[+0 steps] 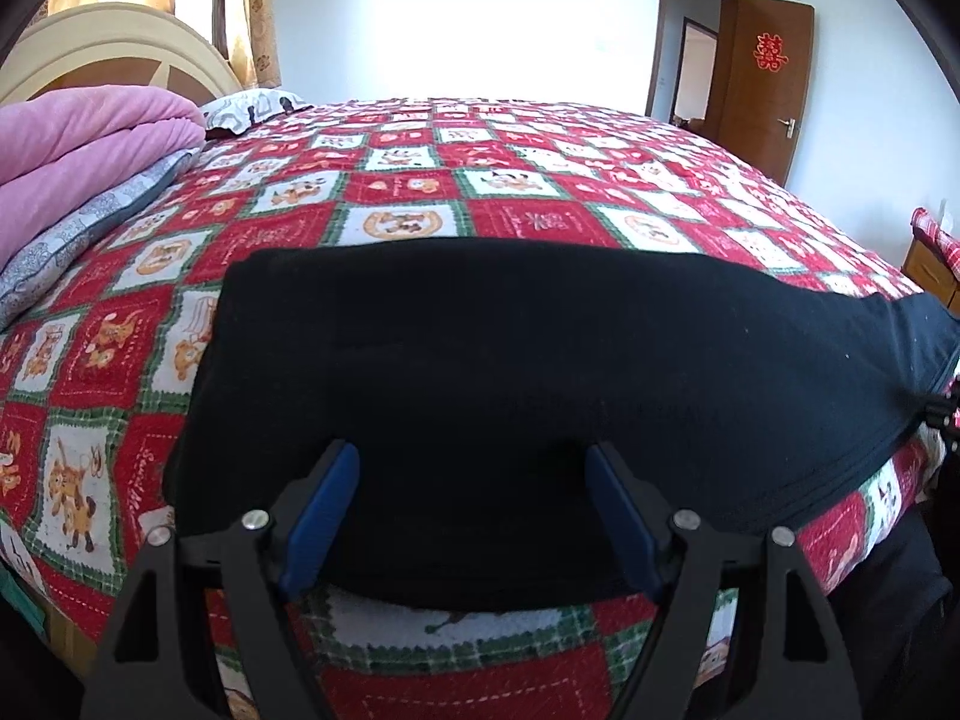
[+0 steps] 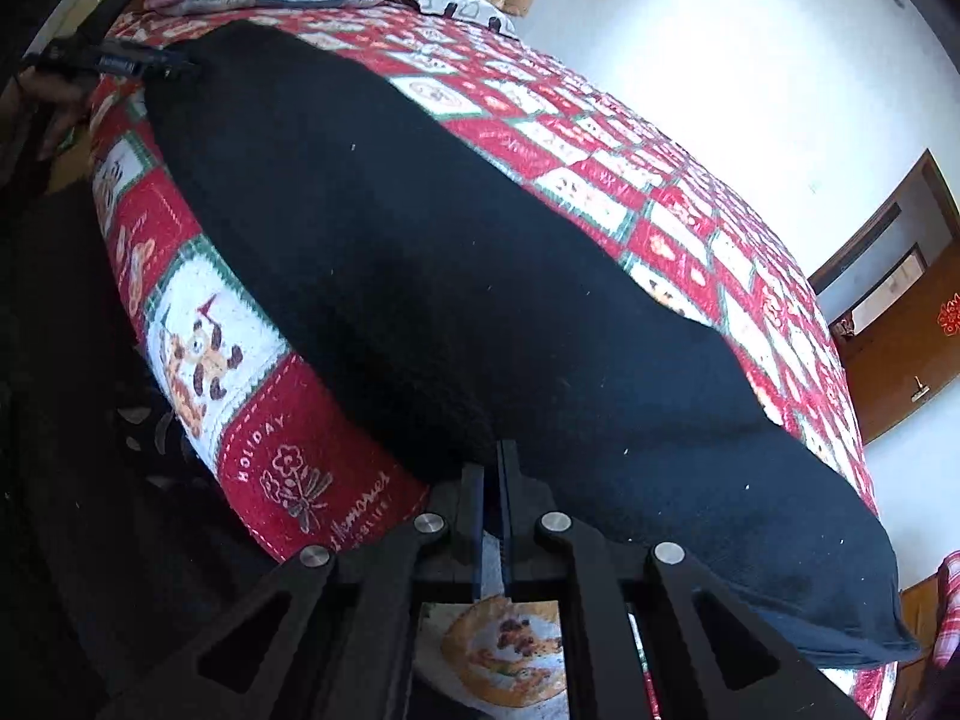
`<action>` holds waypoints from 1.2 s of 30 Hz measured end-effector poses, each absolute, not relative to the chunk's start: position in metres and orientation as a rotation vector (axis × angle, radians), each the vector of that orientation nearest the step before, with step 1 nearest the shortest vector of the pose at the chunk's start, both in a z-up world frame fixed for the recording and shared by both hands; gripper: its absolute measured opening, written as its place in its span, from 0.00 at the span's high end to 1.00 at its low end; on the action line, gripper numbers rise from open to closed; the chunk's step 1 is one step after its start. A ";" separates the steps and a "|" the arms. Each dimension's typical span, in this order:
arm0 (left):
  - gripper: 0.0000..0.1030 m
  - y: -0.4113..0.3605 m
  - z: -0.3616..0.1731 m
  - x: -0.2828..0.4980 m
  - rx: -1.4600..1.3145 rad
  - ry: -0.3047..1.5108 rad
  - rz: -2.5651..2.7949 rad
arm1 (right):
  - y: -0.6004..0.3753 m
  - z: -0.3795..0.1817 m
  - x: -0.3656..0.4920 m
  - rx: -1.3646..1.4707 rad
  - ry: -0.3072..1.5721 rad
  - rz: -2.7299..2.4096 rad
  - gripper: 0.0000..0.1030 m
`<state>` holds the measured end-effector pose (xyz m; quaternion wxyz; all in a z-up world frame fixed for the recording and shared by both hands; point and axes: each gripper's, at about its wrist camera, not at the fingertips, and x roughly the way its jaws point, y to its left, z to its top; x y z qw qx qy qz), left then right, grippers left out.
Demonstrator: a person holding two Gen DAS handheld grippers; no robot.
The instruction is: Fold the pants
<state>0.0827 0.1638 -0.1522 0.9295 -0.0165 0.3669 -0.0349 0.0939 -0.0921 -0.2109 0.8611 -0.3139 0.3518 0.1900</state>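
Note:
The black pants (image 1: 510, 360) lie flat across the near side of the bed on a red, white and green patchwork quilt (image 1: 420, 180). My left gripper (image 1: 474, 456) is open, its blue fingers (image 1: 327, 504) spread over the pants' near edge. My right gripper (image 2: 493, 456) is shut on the near edge of the pants (image 2: 450, 276). In the right wrist view the left gripper (image 2: 126, 63) shows at the far end of the pants. In the left wrist view a part of the right gripper (image 1: 945, 414) shows at the pants' right edge.
A folded pink blanket (image 1: 78, 150) and grey patterned pillows (image 1: 72, 234) lie at the head of the bed by the headboard (image 1: 108, 54). A brown door (image 1: 768, 84) stands open at the far right. A wooden bedside cabinet (image 1: 930, 270) is at the right.

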 end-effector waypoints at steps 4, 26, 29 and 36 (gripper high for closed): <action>0.22 0.165 -0.154 0.081 -0.038 0.745 -0.074 | -0.082 -0.194 0.086 -0.661 0.672 0.386 0.78; 0.20 0.164 -0.155 0.081 -0.040 0.736 -0.091 | 0.005 -0.207 0.119 -0.506 0.741 0.715 0.90; 0.20 0.164 -0.155 0.081 -0.041 0.737 -0.092 | 0.005 -0.205 0.116 -0.491 0.747 0.727 0.96; 0.20 0.166 -0.155 0.078 -0.031 0.759 -0.119 | 0.003 -0.203 0.099 -0.562 0.718 0.721 0.97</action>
